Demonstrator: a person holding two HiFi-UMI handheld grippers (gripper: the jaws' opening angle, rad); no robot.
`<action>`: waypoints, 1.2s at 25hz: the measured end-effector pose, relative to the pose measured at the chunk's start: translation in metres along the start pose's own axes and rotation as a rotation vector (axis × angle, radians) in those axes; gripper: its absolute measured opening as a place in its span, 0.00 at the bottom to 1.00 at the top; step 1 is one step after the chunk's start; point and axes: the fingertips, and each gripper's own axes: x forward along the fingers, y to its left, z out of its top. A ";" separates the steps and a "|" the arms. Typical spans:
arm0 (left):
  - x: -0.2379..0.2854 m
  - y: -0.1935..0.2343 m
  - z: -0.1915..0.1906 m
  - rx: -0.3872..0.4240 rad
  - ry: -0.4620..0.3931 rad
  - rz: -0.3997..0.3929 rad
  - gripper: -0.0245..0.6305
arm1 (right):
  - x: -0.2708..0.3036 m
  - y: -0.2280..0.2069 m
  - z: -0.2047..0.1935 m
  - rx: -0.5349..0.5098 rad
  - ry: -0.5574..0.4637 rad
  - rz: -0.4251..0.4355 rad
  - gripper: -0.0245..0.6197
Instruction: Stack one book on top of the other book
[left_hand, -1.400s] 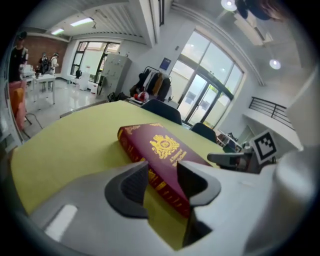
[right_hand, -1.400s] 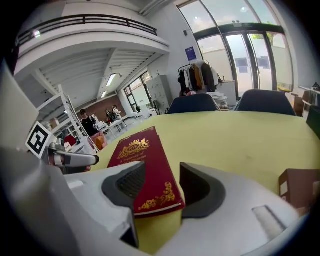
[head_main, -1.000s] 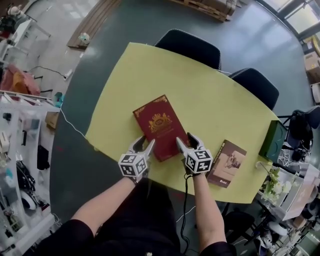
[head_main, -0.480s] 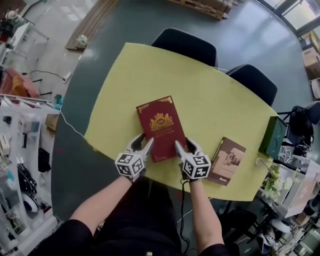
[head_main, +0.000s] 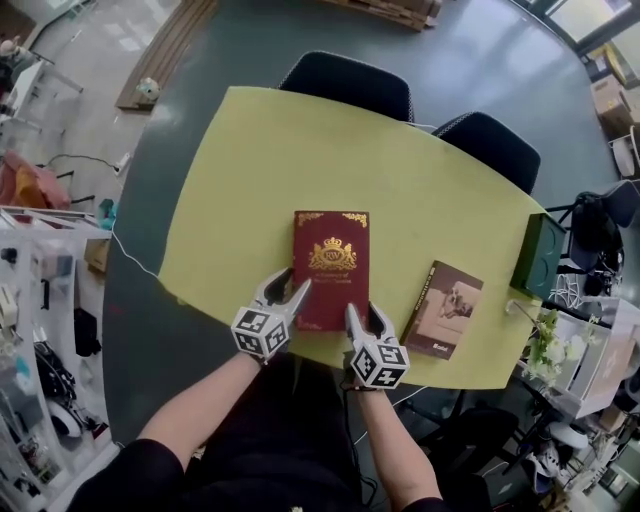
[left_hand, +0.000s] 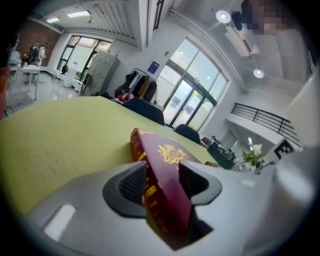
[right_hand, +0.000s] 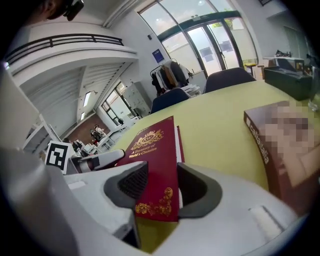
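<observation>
Closest to you, your left gripper (head_main: 291, 283) has its jaws clamped on the near left corner of the red book (head_main: 332, 265), one pad on the spine side and the other on the gilt cover. Your right gripper (head_main: 365, 312) is on the near right corner. Its jaws have just been closing, and now they pinch the cover and page edge between the pads. The red book lies lengthwise away from you, near the front edge of the yellow table (head_main: 250, 170), gold crest facing up. Whether its near end is clear of the tabletop, I can't tell.

Just to the right sits the brown book (head_main: 445, 308), flat on the table, angled, apart from the red one. Further right, a dark green box (head_main: 538, 255) stands at the table's edge. Beyond the far side are two dark chairs (head_main: 350, 85).
</observation>
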 end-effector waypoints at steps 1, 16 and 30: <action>0.001 -0.004 -0.002 0.018 0.010 -0.016 0.37 | -0.005 -0.002 -0.005 0.017 -0.011 -0.017 0.32; 0.006 -0.034 -0.034 0.198 0.107 -0.200 0.35 | -0.042 -0.014 -0.056 0.173 -0.033 -0.132 0.31; 0.012 -0.027 -0.035 0.202 0.109 -0.183 0.34 | -0.031 -0.016 -0.064 0.143 -0.021 -0.103 0.30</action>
